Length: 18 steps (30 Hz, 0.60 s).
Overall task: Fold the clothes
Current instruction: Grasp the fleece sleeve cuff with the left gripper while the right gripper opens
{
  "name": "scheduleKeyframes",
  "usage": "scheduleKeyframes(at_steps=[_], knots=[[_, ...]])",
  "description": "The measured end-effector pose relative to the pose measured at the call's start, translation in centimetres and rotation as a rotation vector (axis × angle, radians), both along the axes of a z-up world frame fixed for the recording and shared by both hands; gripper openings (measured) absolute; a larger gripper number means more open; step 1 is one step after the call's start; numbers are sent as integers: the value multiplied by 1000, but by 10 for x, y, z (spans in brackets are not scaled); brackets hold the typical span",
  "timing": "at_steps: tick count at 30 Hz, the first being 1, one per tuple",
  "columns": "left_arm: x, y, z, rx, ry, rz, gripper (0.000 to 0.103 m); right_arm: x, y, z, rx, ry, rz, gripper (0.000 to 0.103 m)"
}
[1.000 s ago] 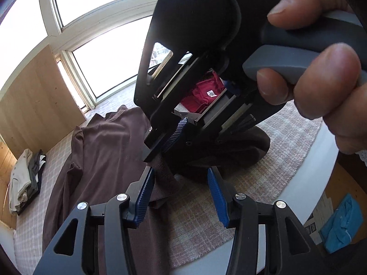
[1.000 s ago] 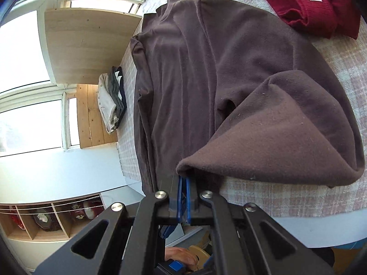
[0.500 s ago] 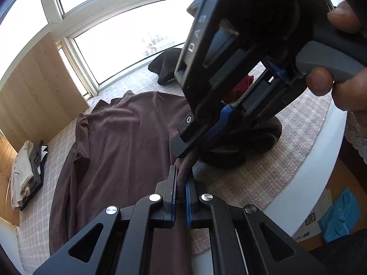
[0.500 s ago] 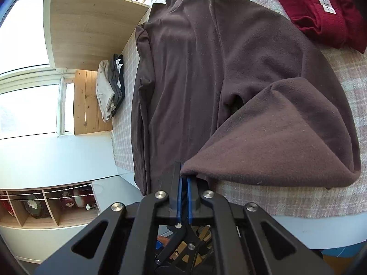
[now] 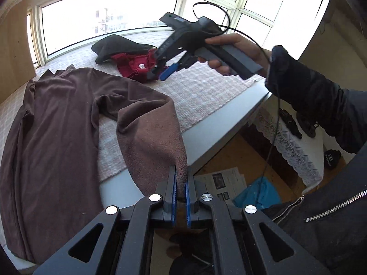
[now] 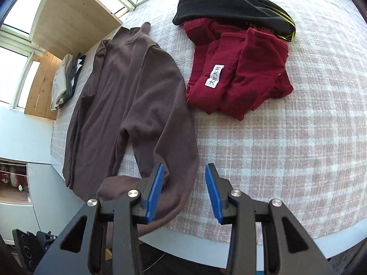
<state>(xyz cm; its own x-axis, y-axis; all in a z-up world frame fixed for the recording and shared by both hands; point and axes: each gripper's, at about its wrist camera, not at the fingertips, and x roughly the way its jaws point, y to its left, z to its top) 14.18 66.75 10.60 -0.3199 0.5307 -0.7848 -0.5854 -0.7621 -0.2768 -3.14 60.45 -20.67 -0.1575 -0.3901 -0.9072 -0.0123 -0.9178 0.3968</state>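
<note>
A brown long-sleeved top [image 5: 57,123] lies spread on a table [image 5: 220,123] covered with a pink-and-white checked cloth [image 6: 286,149], its collar toward the window. The left gripper [image 5: 181,183] is clamped tight on the cuff end of one sleeve, which rises off the table edge as a taut cone of fabric — a second ago those jaws stood open just above the cloth, and half a second ago they had closed on it.

The right gripper [image 6: 184,190] was pinched shut on the same sleeve a second ago; now its blue pads are parting, with nothing pressed between them. The folded sleeve lies beneath its left finger and the checked cloth shows through the gap. From the left camera it appears lifted well clear — held in a hand [image 5: 231,52] above the far side of the table.

A crumpled red garment [image 6: 238,75] and a black one [image 6: 229,4] lie beside the brown top, near the window.
</note>
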Motion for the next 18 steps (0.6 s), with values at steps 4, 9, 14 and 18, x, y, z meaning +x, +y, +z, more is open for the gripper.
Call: scheduleKeyframes(at_steps=[4,9,14,18], knots=[[14,34,5,121,-63,-103,5,-30,-21,-26,4,-41,55,37],[8,70,12,217,-62,-150,5,-48,-38,-20,-39,-56,90,37],[-8,108,41,350,-18,-173,6,-62,-45,-29,49,-131,127,18],[-19,137,56,400,24,-202,9,-70,-41,-10,96,-138,176,3]])
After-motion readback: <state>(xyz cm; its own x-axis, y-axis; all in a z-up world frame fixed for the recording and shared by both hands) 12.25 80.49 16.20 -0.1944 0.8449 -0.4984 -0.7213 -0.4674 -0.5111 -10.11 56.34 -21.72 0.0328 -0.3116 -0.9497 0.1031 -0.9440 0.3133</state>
